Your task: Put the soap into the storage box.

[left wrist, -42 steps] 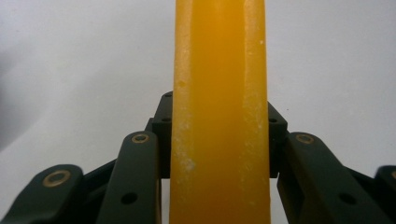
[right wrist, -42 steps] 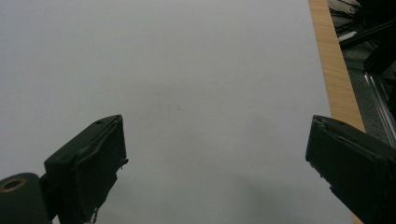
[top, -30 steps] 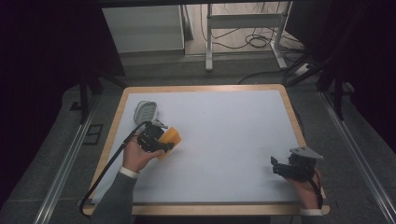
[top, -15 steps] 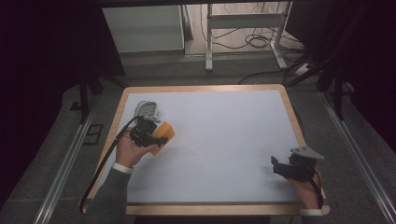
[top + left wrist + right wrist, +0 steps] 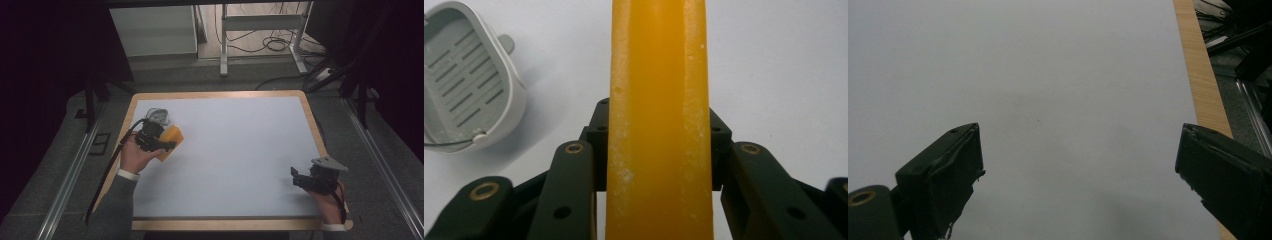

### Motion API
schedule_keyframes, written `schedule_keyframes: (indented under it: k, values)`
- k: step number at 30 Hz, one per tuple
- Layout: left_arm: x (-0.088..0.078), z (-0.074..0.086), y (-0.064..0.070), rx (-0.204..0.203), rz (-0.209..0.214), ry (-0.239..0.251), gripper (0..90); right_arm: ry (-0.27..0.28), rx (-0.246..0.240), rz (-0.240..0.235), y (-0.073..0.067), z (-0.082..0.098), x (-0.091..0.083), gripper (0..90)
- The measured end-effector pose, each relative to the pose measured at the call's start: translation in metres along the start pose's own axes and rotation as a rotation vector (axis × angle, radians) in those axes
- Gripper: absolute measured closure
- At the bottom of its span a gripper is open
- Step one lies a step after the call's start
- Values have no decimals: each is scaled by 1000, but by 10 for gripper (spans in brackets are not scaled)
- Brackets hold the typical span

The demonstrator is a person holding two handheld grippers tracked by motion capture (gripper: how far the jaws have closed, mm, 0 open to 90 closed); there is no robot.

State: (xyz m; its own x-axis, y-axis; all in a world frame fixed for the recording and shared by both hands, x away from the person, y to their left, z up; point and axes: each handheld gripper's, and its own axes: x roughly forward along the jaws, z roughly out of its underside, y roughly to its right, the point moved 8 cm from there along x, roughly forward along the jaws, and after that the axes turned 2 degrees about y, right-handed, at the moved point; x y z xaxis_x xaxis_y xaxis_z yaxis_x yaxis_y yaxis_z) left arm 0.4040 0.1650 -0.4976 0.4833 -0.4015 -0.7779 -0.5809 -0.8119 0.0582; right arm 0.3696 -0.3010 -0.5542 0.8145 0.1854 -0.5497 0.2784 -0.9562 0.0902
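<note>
My left gripper (image 5: 162, 143) is shut on an orange bar (image 5: 171, 139), which it holds off the white table (image 5: 240, 145) near the left side. In the left gripper view the orange bar (image 5: 659, 125) runs up between the jaws, pressed on both sides. A grey slotted dish (image 5: 159, 116) lies just beyond the left gripper; in the left gripper view the dish (image 5: 466, 85) is at the upper left, hollow side up. My right gripper (image 5: 296, 178) rests at the table's front right. Its jaws stand open in the right gripper view (image 5: 1080, 165), with nothing between them.
The table's wooden rim (image 5: 312, 125) borders the white surface. A black cable (image 5: 112, 165) trails from the left gripper over the left edge. Beyond the table stand a grey cabinet (image 5: 152, 30) and a metal frame (image 5: 260, 22) with floor cables.
My left hand has carried the orange bar left and away from the person, closer to the grey dish. The right gripper has stayed put.
</note>
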Motion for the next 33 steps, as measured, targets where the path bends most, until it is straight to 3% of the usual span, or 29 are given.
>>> schedule_keyframes:
  k: [33]
  values:
    - [1,-13,-39,-67,-40,-9,606,-4,0,5,1,1,1,50]
